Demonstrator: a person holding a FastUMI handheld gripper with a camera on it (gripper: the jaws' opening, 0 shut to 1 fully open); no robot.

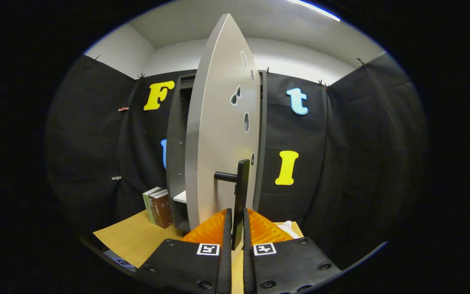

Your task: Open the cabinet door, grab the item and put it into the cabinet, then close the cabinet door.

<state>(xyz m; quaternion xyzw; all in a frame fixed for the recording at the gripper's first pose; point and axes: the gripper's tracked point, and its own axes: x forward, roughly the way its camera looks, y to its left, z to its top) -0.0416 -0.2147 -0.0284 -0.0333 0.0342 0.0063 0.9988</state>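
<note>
The gripper [237, 228] was clenched on the door handle [241, 192] — both fingers pressed its vertical bar. The cabinet door [218, 134] stood ajar, edge-on to the cabinet [176, 155]. Left of the cabinet stood two books [158, 207] — their spine writing too small to read.

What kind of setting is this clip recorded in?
Likely a staged recording booth: black cloth walls surround a grey cabinet on a tan tabletop. The gripper is shut on the door's black handle.
</note>
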